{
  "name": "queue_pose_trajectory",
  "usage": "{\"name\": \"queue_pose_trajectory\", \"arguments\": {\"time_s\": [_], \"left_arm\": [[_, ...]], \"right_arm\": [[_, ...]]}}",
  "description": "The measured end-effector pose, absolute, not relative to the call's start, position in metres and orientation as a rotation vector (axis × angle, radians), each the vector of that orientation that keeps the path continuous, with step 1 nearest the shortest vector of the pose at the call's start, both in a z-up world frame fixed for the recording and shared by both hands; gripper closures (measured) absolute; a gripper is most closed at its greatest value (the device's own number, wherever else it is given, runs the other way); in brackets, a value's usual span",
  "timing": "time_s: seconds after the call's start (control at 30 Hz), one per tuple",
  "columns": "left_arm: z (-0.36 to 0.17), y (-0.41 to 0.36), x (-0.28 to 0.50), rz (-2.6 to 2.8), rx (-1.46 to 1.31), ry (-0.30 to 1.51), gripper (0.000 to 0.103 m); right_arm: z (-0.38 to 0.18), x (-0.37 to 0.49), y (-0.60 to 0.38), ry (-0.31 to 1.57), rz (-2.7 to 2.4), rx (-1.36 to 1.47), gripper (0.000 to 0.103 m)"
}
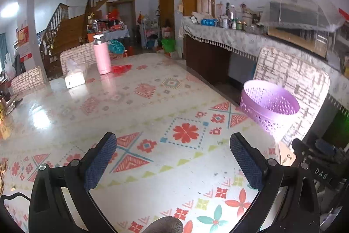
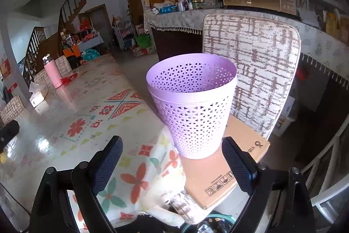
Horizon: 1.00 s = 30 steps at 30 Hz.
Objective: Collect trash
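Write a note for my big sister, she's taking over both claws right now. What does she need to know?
Left claw: open, holding nothing, above the patterned tablecloth.
Right claw: open, holding nothing, pointed at the purple basket.
The basket stands upright on a cardboard box on the chair beside the table. Nothing shows inside it, though its bottom is out of sight.
At the table's far end: a red wrapper-like scrap beside the pink bottle, and a tissue pack.
Done: no trash visibly collected.
Left: probably fetch the red scrap and drop it in the basket.
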<state>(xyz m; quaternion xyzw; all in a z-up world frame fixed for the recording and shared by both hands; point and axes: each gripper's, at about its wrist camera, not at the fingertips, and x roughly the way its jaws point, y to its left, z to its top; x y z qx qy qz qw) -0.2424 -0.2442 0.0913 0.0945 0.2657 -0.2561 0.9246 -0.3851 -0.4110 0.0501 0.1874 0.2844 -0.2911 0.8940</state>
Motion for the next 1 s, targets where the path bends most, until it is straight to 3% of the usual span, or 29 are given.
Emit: {"name": "queue_pose_trajectory", "arguments": {"time_s": [1.0], "left_arm": [[0.067,-0.278,-0.246,-0.616,0.296,0.625,0.0]], "right_arm": [[0.042,-0.382,-0.414,0.61,-0.598,0.393,0.008]]}}
